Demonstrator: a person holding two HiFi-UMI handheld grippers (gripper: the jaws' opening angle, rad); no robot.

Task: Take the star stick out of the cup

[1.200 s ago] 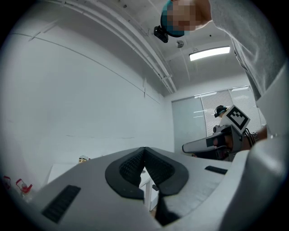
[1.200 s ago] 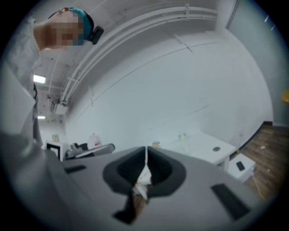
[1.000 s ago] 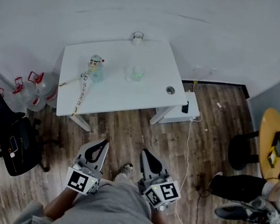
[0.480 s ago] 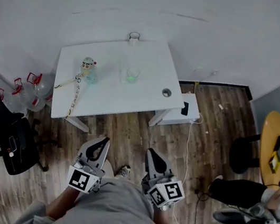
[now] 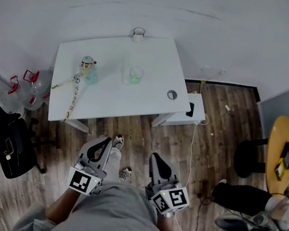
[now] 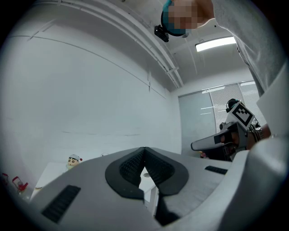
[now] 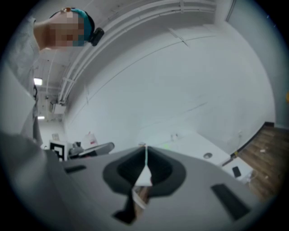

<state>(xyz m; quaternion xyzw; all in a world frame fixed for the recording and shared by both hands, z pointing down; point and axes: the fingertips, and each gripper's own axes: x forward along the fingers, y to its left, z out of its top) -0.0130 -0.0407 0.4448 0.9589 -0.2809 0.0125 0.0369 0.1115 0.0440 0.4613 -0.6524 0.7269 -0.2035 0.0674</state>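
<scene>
A clear cup (image 5: 135, 74) with something green in it stands near the middle of the white table (image 5: 159, 65); the star stick itself is too small to make out. Both grippers hang low by the person's waist, well short of the table. My left gripper (image 5: 108, 140) is shut, its pads meeting with nothing between them in the left gripper view (image 6: 144, 155). My right gripper (image 5: 154, 157) is also shut and empty (image 7: 145, 151). In the right gripper view the cup shows as a faint green spot (image 7: 168, 145) on the table.
On the table also stand a cartoon-figure bottle (image 5: 87, 68) with a strap (image 5: 71, 99), and a glass (image 5: 138, 32) at the far edge. A black chair (image 5: 2, 137) and water jugs (image 5: 34, 81) are at left. A yellow round table (image 5: 283, 147) and a person's legs (image 5: 246, 195) are at right.
The person has stepped closer to the table, and a shoe now shows on the floor between the grippers. Both grippers have stayed shut and low.
</scene>
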